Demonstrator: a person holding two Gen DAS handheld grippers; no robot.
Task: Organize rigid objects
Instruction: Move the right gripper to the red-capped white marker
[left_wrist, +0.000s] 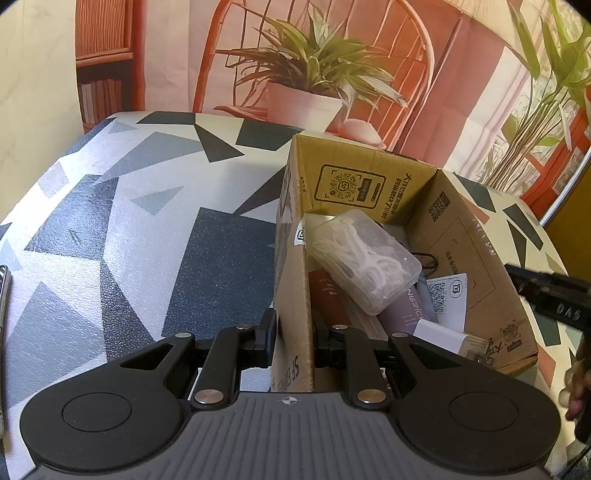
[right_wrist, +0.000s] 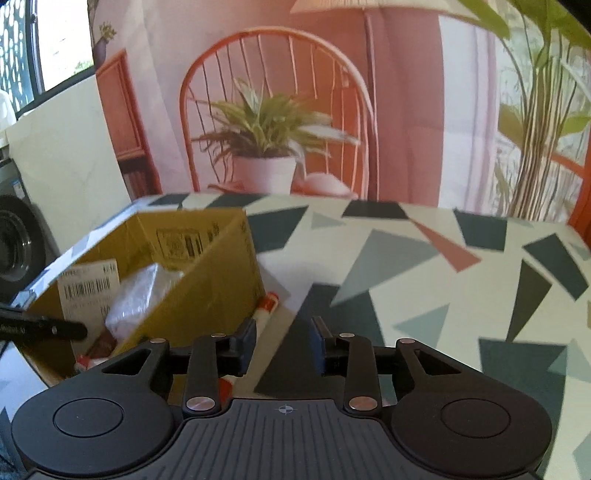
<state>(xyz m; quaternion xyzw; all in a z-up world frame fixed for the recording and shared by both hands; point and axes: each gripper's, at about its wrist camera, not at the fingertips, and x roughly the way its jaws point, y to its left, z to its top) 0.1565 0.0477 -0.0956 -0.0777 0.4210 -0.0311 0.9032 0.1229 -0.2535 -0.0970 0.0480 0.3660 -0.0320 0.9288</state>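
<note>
We see our left gripper with its jaws clamped on the near wall of the open brown cardboard shipping box, one finger outside the wall and one inside. The box stands on the worktop covered in a grey, black and white triangle pattern, filling the 1 to 4 o'clock part of the left wrist view. Inside it a clear plastic case holding white stringy pieces lies tilted on top of a dark red tube and a pale purple tube, with a white carton near the corner at 4 o'clock. In the right wrist view our right gripper hovers over the worktop with its blue-padded jaws spread apart and nothing between them. The same box sits at 9 o'clock there, a white barcode label stuck on its inner wall. A red-and-white tube lies on the worktop just beside the box's outer wall, at about 11 o'clock from the right jaws, its lower end hidden behind the left finger. A printed backdrop of an orange chair and a potted plant hangs behind the worktop at 12 o'clock.
</note>
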